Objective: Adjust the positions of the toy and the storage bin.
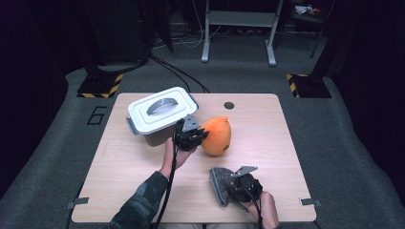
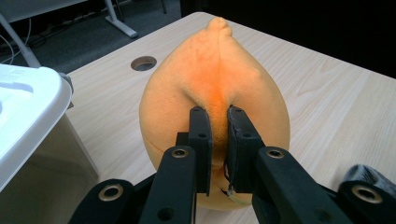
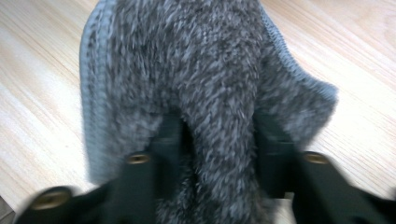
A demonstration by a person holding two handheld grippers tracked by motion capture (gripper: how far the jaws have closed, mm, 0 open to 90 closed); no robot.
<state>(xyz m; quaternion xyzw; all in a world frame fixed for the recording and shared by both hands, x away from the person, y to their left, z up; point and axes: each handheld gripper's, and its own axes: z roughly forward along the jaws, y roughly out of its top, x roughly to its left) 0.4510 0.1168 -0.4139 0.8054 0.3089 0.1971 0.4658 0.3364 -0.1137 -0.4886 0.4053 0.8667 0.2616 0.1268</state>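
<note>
In the high view, a wooden table (image 1: 143, 191) takes up the middle of the frame. Toward its upper left stands a grey bin with a white lid (image 1: 160, 112) that is closed, its handle lying flat. Just right of the bin, at the centre of the frame, an orange plush (image 1: 217, 136) sits on the table, and the left gripper (image 1: 199, 137) meets it from the left. In the lower middle, the right gripper (image 1: 228, 185) lies against a grey fuzzy cloth (image 1: 218, 183) that rests on the table near the bottom edge.

In the left gripper view, the two black jaws rise from the bottom centre and stand pressed close together, pinching a fold of the orange plush (image 2: 210, 74) so that its fabric puckers between them. The bin's lid (image 2: 28, 107) shows at the left edge, beside the plush but apart from it.

In the right gripper view, which is blurred, the grey fuzzy cloth (image 3: 210, 70) covers the upper and middle frame. A ridge of it runs down between the jaws, which stand spread on either side; their pads do not look to be squeezing it.

By my reading, little is finished: the plush is gripped but not yet lifted, the cloth is straddled rather than clamped, and the bin is shut. If these soft things belong in the bin, opening it and moving both is still ahead.
</note>
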